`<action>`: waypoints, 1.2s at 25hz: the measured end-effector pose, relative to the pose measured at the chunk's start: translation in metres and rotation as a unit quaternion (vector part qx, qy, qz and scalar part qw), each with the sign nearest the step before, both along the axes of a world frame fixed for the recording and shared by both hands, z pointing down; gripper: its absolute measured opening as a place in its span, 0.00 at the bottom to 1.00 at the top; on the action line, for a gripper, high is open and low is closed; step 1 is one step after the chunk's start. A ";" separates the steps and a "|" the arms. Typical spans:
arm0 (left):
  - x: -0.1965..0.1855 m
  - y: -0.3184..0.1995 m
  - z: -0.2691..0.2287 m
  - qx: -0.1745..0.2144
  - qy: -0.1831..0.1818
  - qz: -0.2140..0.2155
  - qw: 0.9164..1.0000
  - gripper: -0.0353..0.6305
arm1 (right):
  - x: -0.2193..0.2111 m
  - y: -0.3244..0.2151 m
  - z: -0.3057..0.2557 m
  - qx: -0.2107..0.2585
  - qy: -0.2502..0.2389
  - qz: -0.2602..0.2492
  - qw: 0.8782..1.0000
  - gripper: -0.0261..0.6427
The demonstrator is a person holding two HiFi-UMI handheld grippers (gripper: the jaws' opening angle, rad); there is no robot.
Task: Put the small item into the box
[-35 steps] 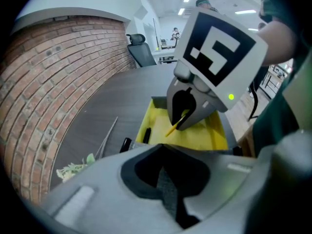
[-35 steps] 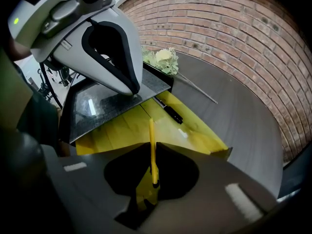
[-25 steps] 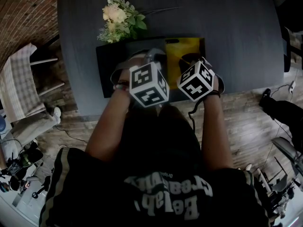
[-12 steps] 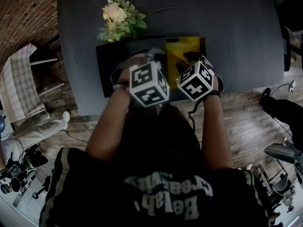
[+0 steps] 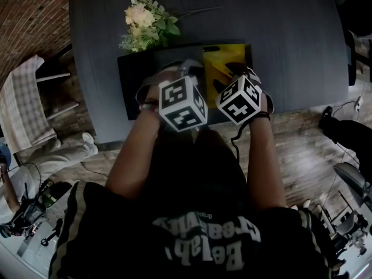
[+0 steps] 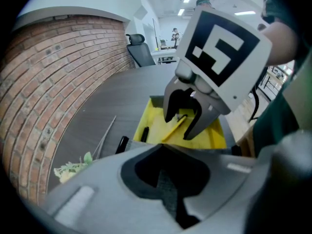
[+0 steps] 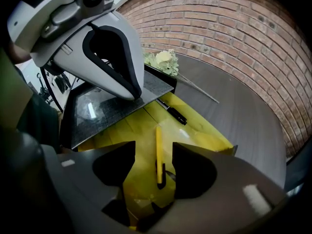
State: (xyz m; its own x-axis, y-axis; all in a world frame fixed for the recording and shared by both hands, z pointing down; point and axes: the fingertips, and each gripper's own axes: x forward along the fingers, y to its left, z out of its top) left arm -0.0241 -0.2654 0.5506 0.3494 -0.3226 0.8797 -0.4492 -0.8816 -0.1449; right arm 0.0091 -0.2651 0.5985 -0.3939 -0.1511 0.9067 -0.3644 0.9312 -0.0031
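1. Table [image 5: 290,39]: a dark top that carries an open box [image 7: 212,139] with a yellow inside. A bunch of pale flowers [image 5: 145,22] lies just beyond the box's far left corner.
2. Left tongs [image 6: 163,149]: the jaws stand together, closed on the edge of the box's grey-lined lid [image 7: 112,106]. The right gripper view shows the lid raised and tilted over the left part of the box.
3. Right tongs [image 7: 154,147]: they point steeply down into the yellow compartment. The jaws have just been opening and now stand wide apart, and neither pad presses on anything.
4. Yellow pen [image 7: 158,135], the small item: it lies flat on the box's floor, lengthwise in the gap between the right jaws and free of both. Its dark end is nearest the camera.
5. Black pen [image 7: 171,111]: it also lies on the box's floor, farther in, close to the lid's lower edge and apart from the yellow pen.
6. Brick wall [image 7: 234,28]: it curves round behind the table.
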 end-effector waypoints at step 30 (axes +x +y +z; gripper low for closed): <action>-0.001 0.003 -0.002 0.000 -0.004 0.003 1.000 0.06 | 0.000 0.000 0.001 0.009 0.007 0.000 1.000 0.39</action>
State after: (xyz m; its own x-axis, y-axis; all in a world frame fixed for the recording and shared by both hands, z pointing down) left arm -0.0249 -0.2626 0.5488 0.3446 -0.3200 0.8825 -0.4434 -0.8841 -0.1474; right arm 0.0089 -0.2646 0.5994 -0.3811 -0.1674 0.9092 -0.3649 0.9308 0.0184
